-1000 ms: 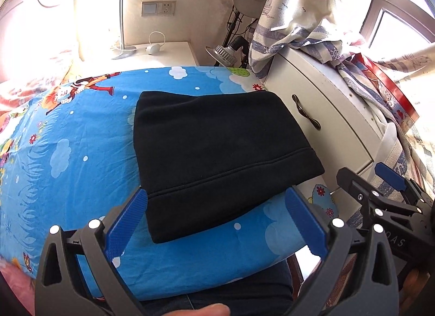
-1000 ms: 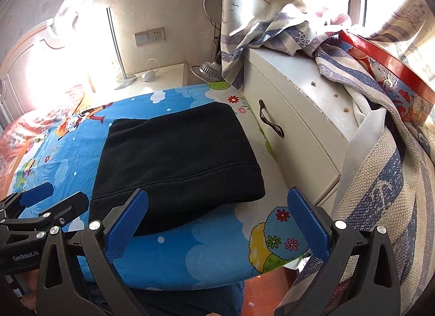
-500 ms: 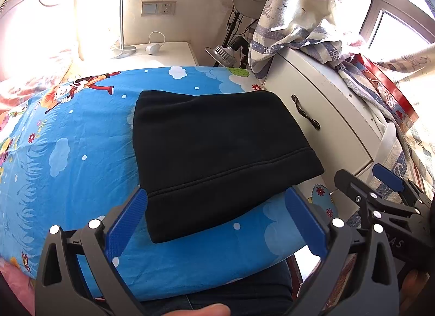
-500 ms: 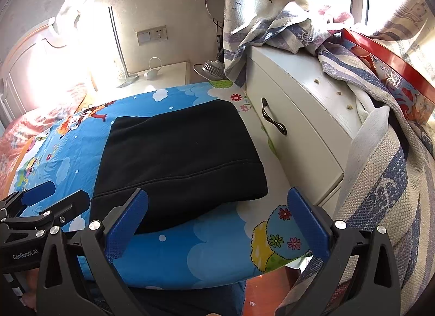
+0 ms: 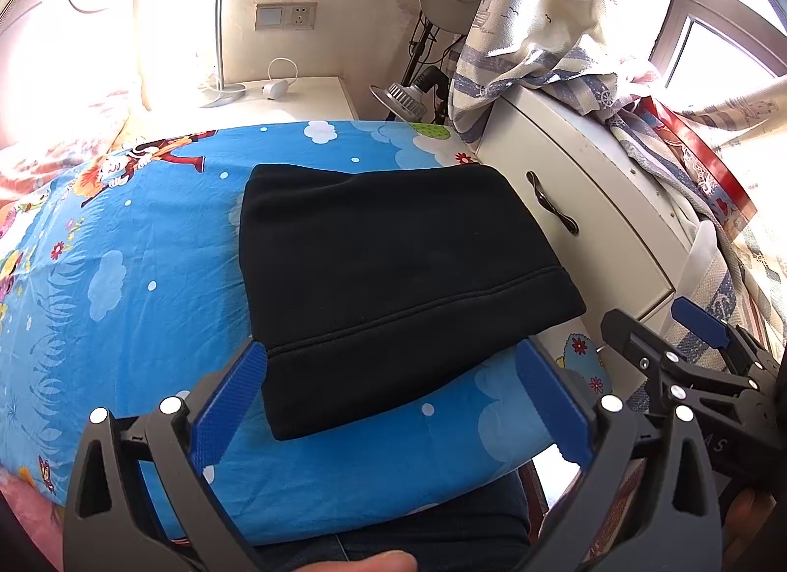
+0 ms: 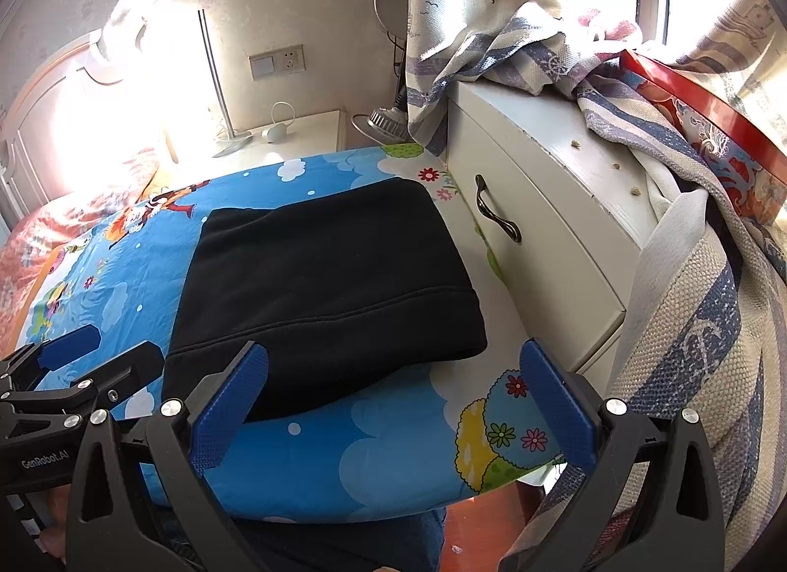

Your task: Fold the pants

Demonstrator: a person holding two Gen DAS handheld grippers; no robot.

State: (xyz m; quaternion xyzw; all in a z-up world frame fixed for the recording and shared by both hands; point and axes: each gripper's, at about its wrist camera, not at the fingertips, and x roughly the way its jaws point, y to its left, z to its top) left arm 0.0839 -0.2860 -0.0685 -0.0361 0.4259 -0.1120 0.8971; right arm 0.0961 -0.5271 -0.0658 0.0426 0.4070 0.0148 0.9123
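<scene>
Black fleece pants (image 5: 393, 277), folded into a compact rectangle, are lying flat on the bed's blue cartoon-print sheet (image 5: 123, 286), near the bed's right edge, just beside the white drawer cabinet (image 6: 541, 237). A stitched seam is running across the near part of the fold; the near edge is facing both tools.

Left tool (image 5: 391, 390) is hovering over the near edge of the bed, blue-padded fingers (image 5: 228, 405) spread wide, holding nothing, apart from the fabric. Right tool (image 6: 393, 390) is doing the same: wide open, empty, sitting over the near right corner of the sheet. Each tool is showing in the other's view, side by side and apart.

A striped curtain (image 6: 492, 31) is draping over the cabinet top next to a red-rimmed box (image 6: 713, 119). A white nightstand (image 5: 275, 100) is sitting beyond the bed, under a wall socket (image 5: 285, 16).
</scene>
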